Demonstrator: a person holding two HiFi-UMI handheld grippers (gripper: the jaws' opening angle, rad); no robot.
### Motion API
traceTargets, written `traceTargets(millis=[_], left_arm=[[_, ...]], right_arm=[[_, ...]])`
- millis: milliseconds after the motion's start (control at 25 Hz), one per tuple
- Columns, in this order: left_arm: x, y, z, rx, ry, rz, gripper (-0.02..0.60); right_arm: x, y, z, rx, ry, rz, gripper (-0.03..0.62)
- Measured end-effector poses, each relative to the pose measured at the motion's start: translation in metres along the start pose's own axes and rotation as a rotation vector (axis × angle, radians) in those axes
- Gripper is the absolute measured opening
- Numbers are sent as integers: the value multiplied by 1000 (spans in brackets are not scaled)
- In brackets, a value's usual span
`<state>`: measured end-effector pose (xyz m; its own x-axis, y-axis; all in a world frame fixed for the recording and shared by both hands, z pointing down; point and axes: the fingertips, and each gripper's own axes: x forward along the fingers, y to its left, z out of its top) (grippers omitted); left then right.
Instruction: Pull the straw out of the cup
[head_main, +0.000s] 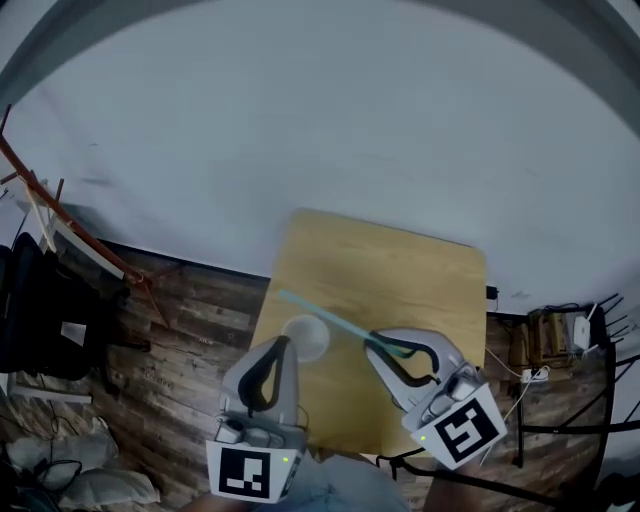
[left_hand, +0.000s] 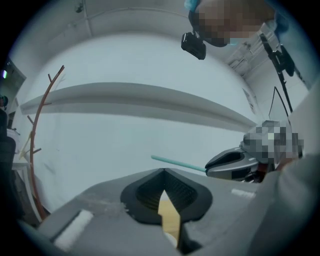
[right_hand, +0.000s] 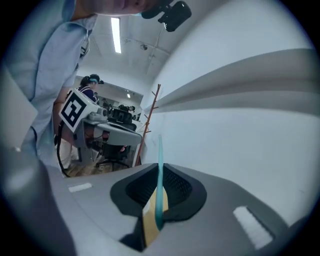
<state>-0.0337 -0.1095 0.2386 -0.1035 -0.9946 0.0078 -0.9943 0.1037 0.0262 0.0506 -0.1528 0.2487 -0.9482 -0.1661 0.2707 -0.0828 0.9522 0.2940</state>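
A thin teal straw (head_main: 325, 318) hangs in the air, clear of the cup, and slants up to the left over the wooden table (head_main: 420, 290). My right gripper (head_main: 372, 346) is shut on its lower end; in the right gripper view the straw (right_hand: 160, 170) runs up between the closed pads. The left gripper view shows the same straw (left_hand: 177, 162) sticking out of the right gripper (left_hand: 210, 165). The pale round cup (head_main: 308, 338) is at my left gripper's tip (head_main: 284, 344). The left gripper's (left_hand: 163, 171) tips meet. Whether it touches the cup I cannot tell.
The small table stands on a dark plank floor (head_main: 190, 330) against a white wall. A wooden coat stand (head_main: 80, 240) and a black bag (head_main: 40, 310) are at the left. Cables and a power strip (head_main: 535, 375) lie at the right.
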Motion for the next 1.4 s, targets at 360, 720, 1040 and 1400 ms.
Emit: traceTargets(millis=[360,720,1040,1400], left_arm=[[-8,-13,53,48,-106,5,15],[-14,-21,58,59,-104,24,15],[-12,-20,61,68,-132,-1,15],[-7,-12,53,59,-98,17,15]], right_arm=[[-33,-20,54,23,-94,-176,38],[-42,-15,61,47,-151,-204,38],[-37,-15,65,41,-165,-205,35],[-26,-17,61,33,-153,-194,37]])
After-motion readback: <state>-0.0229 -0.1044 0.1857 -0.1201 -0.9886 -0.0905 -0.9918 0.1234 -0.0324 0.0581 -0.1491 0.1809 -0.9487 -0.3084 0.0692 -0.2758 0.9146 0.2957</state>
